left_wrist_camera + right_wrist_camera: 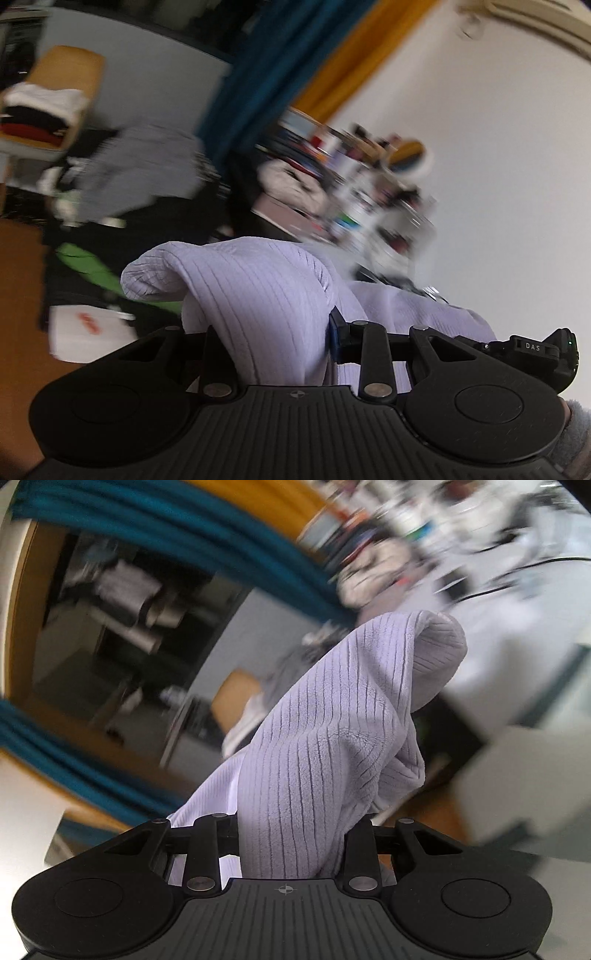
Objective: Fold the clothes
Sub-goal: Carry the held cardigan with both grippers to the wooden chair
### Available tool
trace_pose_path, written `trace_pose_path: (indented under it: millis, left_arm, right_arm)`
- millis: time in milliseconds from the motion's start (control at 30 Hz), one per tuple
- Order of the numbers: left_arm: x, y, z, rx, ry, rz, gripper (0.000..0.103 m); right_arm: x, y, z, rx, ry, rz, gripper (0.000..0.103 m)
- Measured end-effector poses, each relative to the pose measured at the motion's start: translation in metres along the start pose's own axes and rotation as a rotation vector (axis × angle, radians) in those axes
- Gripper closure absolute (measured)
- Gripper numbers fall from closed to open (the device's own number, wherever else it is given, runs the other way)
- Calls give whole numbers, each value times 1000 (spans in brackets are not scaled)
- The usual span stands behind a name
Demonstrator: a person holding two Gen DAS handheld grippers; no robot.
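From my left wrist, my left gripper (271, 343) is clamped on a bunched fold of the lilac ribbed garment (258, 291); the jaws are drawn in to a narrow gap filled with cloth. The fabric humps up ahead of the fingers and trails off right, towards my other gripper (532, 350) at the frame's edge. The view is canted, so the blurred teal curtain (255, 74) slants across it.

From my right wrist, my right gripper (291, 834) likewise pinches the lilac ribbed garment (332, 731), jaws narrowed onto it. The cloth stands up in a rolled peak above the fingers. The teal curtain (184, 531) sweeps by, tilted and blurred.
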State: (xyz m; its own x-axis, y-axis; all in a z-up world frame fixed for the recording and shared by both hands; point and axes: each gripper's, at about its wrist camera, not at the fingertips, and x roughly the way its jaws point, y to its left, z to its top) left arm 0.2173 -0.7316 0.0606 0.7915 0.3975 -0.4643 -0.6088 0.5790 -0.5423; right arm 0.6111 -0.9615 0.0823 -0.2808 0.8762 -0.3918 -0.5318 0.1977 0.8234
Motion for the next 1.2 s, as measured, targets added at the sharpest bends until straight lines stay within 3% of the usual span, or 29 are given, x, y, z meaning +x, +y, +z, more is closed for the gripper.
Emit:
trace_pose_path:
  millis: [233,467,667,1067,1200]
  left_arm:
    - [-43,92,50,6,-36,102,70]
    - [-65,172,79,-62,-70,174,70]
    - [-57,249,108,-148,-84,201,70]
    - [-9,385,232,-149,-70,271,70]
    - [0,428,261,-211,-94,287,70]
  right_arm:
    - [120,74,-33,-13,89,67,74]
    - [224,111,-48,8,171,70,74]
    - [314,145,-35,-28,245,52,74]
    - [522,184,18,0,305,104,74]
    - [587,204,36,-6,324,91,74]
